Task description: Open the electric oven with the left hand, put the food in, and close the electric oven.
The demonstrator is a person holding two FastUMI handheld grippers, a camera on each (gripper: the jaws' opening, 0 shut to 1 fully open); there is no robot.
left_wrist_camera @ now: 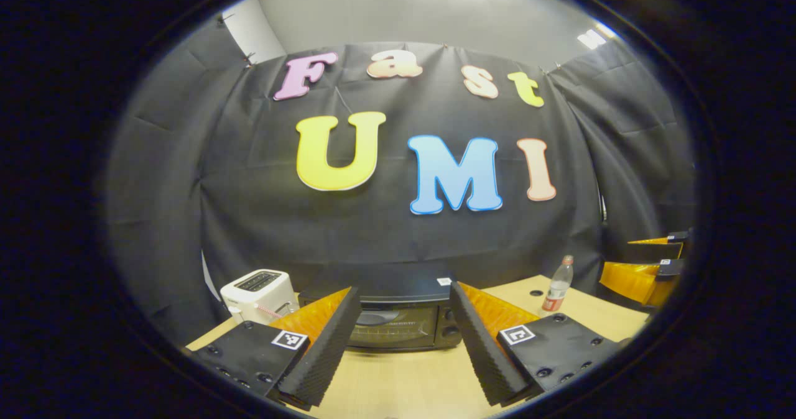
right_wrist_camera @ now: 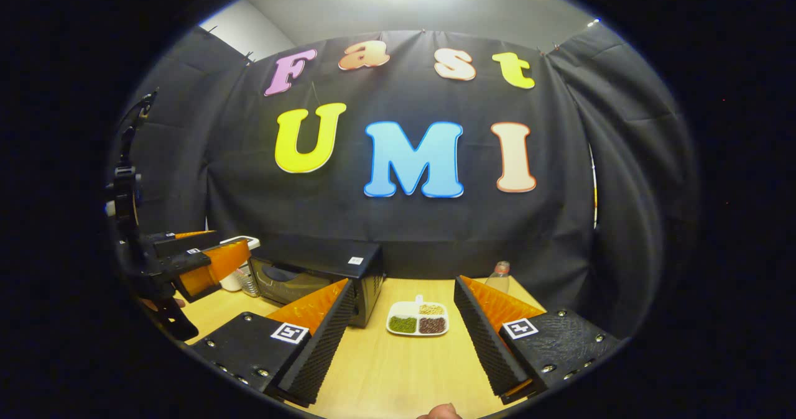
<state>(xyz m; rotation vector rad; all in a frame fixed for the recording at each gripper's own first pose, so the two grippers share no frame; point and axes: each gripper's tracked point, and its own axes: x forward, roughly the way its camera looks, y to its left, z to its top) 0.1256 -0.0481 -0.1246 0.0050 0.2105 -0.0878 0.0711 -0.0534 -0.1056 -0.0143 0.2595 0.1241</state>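
A black electric oven point(left_wrist_camera: 398, 319) stands on the wooden table with its glass door shut, straight ahead of my left gripper point(left_wrist_camera: 404, 344), which is open and empty a short way before it. In the right gripper view the oven point(right_wrist_camera: 323, 276) sits left of centre, and a white divided plate of food point(right_wrist_camera: 418, 321) lies on the table to its right. My right gripper point(right_wrist_camera: 398, 338) is open and empty, with the plate ahead between its fingers. The left gripper point(right_wrist_camera: 199, 263) hangs at that view's left edge, and the right gripper point(left_wrist_camera: 647, 270) shows at the left gripper view's right edge.
A white toaster point(left_wrist_camera: 258, 293) stands left of the oven. A plastic bottle point(left_wrist_camera: 557, 285) stands on the table to the oven's right, near the black cloth wall. The light wooden table point(right_wrist_camera: 398, 375) stretches bare in front of the plate.
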